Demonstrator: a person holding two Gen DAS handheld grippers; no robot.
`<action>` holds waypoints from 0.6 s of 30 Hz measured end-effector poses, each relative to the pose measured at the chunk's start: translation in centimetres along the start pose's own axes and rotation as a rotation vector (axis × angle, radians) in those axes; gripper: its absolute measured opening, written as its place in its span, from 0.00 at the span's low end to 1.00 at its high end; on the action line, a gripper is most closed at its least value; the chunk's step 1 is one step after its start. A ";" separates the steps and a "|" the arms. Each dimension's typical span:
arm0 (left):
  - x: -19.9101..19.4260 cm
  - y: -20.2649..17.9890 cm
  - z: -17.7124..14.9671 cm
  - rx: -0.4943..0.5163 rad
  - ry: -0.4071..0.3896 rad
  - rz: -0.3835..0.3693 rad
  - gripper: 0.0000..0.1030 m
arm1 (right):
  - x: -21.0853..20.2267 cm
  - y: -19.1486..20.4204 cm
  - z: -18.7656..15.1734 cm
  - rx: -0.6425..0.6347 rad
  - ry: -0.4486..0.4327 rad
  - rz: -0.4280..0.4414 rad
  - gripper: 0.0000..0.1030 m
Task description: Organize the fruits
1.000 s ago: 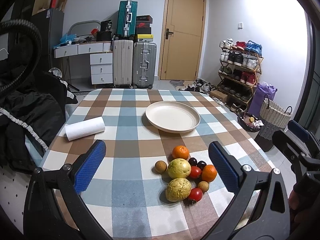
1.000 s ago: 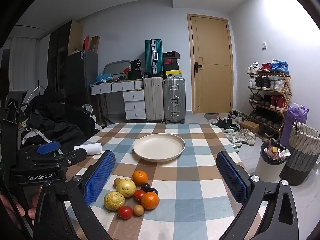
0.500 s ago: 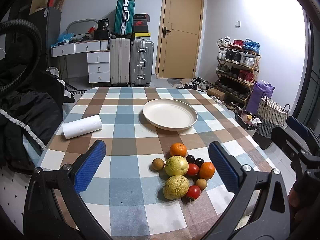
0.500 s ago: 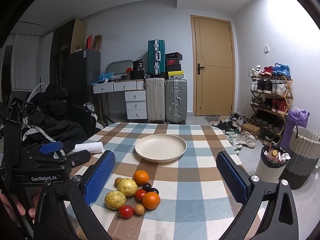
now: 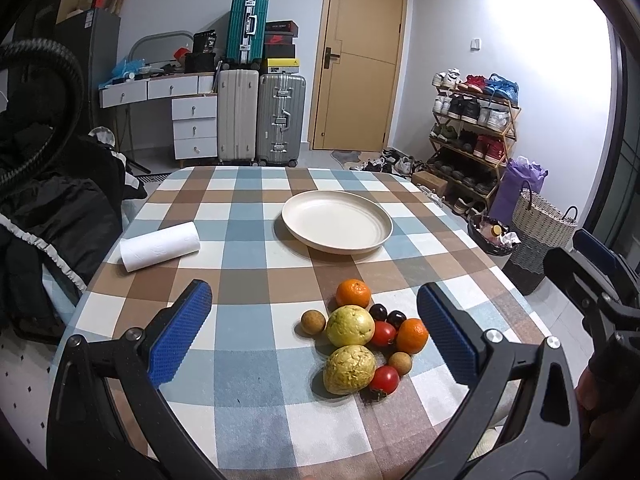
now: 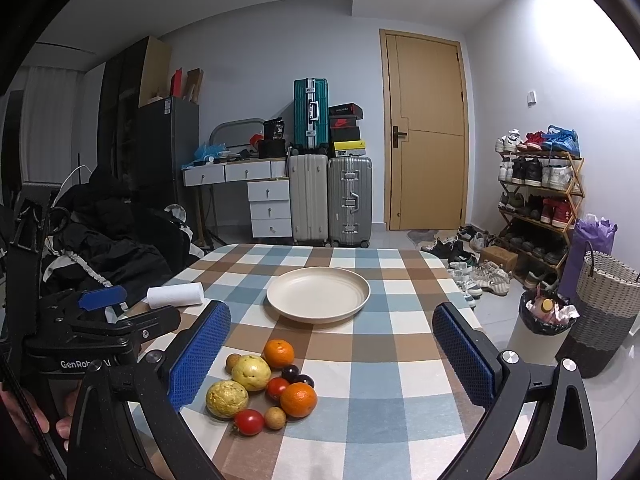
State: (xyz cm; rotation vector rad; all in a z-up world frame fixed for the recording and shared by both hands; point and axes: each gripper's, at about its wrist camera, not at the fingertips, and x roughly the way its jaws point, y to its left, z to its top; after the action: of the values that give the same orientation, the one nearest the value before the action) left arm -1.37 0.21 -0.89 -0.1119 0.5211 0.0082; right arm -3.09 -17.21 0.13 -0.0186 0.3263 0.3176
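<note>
A heap of fruit lies on the checked tablecloth near the front edge: two yellow-green guavas (image 5: 350,325), two oranges (image 5: 353,293), red tomatoes (image 5: 384,379), dark plums and small brown longans. The heap also shows in the right wrist view (image 6: 264,388). An empty cream plate (image 5: 337,221) (image 6: 318,294) sits further back at mid-table. My left gripper (image 5: 314,338) is open, held above the front edge with the fruit between its fingers' lines. My right gripper (image 6: 332,354) is open and empty, to the right of the fruit.
A white paper towel roll (image 5: 160,246) lies at the table's left side. Black clothing (image 5: 48,208) is piled left of the table. A bin (image 6: 540,320), a wicker basket (image 6: 604,312) and a shoe rack (image 6: 536,200) stand on the floor at the right.
Both grippers have drifted slightly; the views shifted a little, with the fruit and plate sitting a bit higher in frame. No fruit has moved and both stay open.
</note>
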 end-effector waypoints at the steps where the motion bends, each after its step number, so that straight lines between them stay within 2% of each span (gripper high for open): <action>1: 0.0 0.0 0.0 0.002 0.001 0.000 0.99 | 0.0 -0.1 0.0 0.001 0.001 -0.001 1.00; 18: 1.8 0.0 -0.9 0.008 0.043 -0.023 0.99 | 0.7 -0.6 -0.3 0.014 0.024 0.008 1.00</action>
State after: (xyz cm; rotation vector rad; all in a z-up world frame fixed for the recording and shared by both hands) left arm -0.23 0.04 -2.55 -0.1105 0.5630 -0.0184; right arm -2.35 -17.56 -0.37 -0.0073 0.3526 0.3231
